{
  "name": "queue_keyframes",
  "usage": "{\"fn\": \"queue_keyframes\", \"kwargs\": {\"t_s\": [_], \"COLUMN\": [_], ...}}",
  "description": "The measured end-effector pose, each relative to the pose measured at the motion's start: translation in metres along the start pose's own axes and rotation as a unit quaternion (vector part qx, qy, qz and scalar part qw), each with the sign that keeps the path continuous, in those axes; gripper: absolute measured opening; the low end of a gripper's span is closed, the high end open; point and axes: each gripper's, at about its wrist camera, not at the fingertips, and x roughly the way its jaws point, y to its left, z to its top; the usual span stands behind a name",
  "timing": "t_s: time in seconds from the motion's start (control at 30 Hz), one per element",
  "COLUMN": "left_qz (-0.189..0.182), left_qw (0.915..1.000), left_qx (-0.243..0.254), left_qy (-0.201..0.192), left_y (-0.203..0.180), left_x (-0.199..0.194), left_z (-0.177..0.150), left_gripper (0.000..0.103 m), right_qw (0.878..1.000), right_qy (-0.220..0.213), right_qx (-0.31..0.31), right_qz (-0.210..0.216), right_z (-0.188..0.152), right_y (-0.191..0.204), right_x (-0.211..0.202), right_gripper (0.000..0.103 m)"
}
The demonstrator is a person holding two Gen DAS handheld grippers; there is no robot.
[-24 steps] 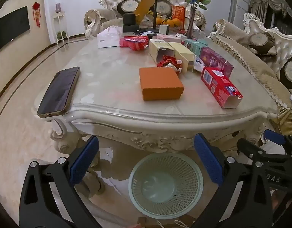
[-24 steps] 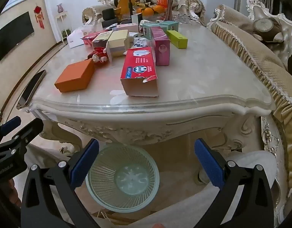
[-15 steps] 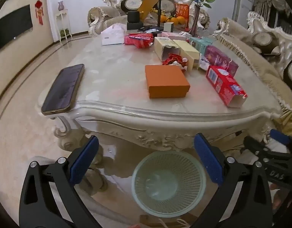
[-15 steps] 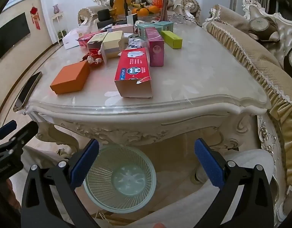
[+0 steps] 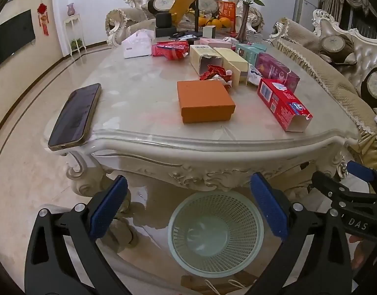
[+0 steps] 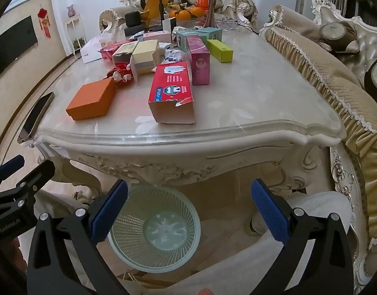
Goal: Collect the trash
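A pale green mesh waste basket stands empty on the floor under the near edge of the marble table. On the table lie an orange box, a red torn-open carton, a pink carton, cream cartons, a green carton and crumpled red wrappers. My left gripper hovers open above the basket, nothing between its fingers. My right gripper is likewise open and empty, just right of the basket.
A black phone lies at the table's left corner, overhanging the edge. A white tissue box, a vase with roses, oranges and a tripod stand at the far end. Ornate sofas flank the right side. Carved table legs stand close by.
Both grippers have shifted slightly; in the views the table and basket slid a little, to the right in the left view. Jaws stayed wide open and nothing was picked up.
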Motion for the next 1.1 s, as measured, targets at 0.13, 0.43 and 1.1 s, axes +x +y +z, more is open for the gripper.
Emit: {"fn": "queue_keyframes", "kwargs": {"t_s": [0.13,0.43,1.1], "left_qz": [0.000,0.006,0.005], "left_qw": [1.0000,1.0000,1.0000], "left_qx": [0.004,0.006,0.006], "left_qy": [-0.001,-0.002,0.000], "left_y": [-0.0031,-0.0014,-0.0015], "left_x": [0.0002,-0.0011,-0.0017], "left_z": [0.0008,-0.0003,-0.0029], "left_gripper": [0.097,0.097,0.097], "right_qw": [1.000,1.000,1.000], "right_qy": [0.003,0.006,0.007], "right_qx": [0.001,-0.001,-0.001], "right_qz": [0.002,0.004,0.005], "right_z": [-0.0012,0.0009,-0.0012], "right_y": [0.0008,0.0014,0.0031], "right_x": [0.0001,0.0012,0.0021], "right_gripper": [0.096,0.096,0.096]}}
